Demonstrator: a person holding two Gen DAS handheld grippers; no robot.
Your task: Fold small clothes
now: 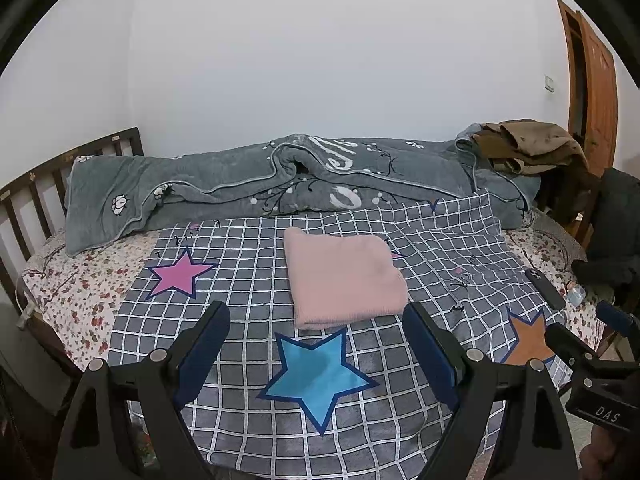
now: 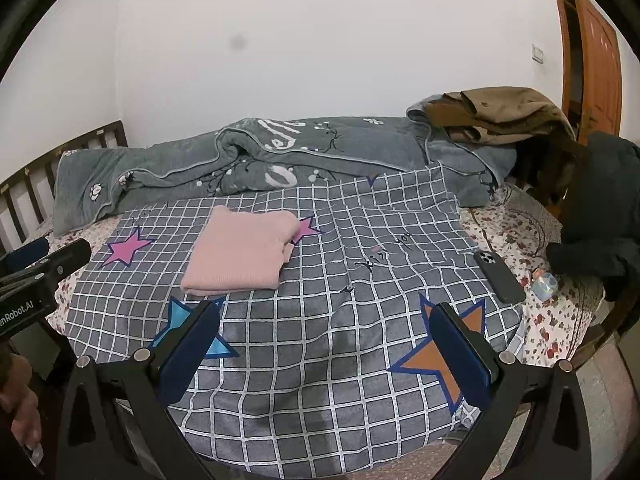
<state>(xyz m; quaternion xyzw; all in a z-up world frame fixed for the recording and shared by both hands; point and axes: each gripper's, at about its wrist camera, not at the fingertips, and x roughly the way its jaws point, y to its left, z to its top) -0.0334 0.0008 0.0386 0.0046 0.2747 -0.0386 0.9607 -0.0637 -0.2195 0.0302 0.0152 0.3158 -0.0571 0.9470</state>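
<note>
A pink garment (image 1: pixel 344 278) lies folded into a flat rectangle on the grey checked star blanket (image 1: pixel 248 248). It also shows in the right wrist view (image 2: pixel 240 254), left of centre. My left gripper (image 1: pixel 316 312) is open and empty, held back near the bed's front edge, with the garment just beyond its fingertips. My right gripper (image 2: pixel 326 312) is open and empty, to the right of the garment and nearer me. The right gripper's tip (image 1: pixel 616 320) shows at the right edge of the left wrist view; the left gripper (image 2: pixel 44 264) shows at the left edge of the right wrist view.
A rumpled grey quilt (image 1: pixel 280 176) runs along the wall. Brown clothes (image 2: pixel 500 116) are piled at the back right. A black phone (image 2: pixel 498 276) and a small blue item (image 2: pixel 546 284) lie on the floral sheet at right. A dark coat (image 2: pixel 600 216) hangs beside the bed. A wooden headboard (image 1: pixel 36 192) stands left.
</note>
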